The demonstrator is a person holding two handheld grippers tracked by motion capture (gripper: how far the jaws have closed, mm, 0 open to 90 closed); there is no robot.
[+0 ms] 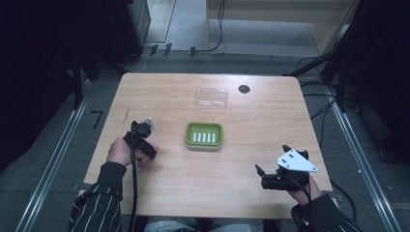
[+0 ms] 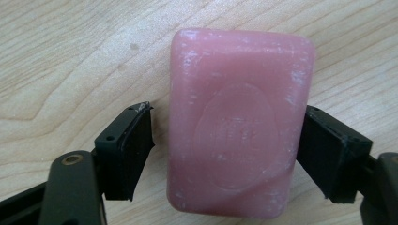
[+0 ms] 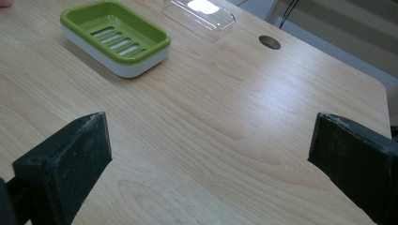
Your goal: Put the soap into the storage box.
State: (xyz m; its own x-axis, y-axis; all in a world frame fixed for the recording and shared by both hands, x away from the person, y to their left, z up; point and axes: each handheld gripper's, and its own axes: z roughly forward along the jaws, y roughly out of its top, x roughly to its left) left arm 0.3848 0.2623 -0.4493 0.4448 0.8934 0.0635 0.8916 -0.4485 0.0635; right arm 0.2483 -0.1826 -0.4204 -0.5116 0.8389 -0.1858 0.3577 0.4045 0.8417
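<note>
Soap: pink bar of soap (image 2: pixel 239 122) flat on the wooden table (image 1: pixel 241 188), at its left side, well apart from the dish.
Writing: oval stamp pressed into the bar, letters too worn to read.
Left gripper (image 2: pixel 225 140): jaws either side of the bar; one pad touches its edge, the other stands a sliver off, so not clamped.
Right gripper (image 3: pixel 209 154): jaws wide apart, nothing between them, over bare wood near the front right.
Dish: green slotted soap dish (image 1: pixel 204 135) mid-table.
Lid: clear plastic lid (image 1: pixel 212 97) just behind the dish.

Left tool (image 2: pixel 225 150) half-closed, right tool (image 3: pixel 206 159) open
</note>
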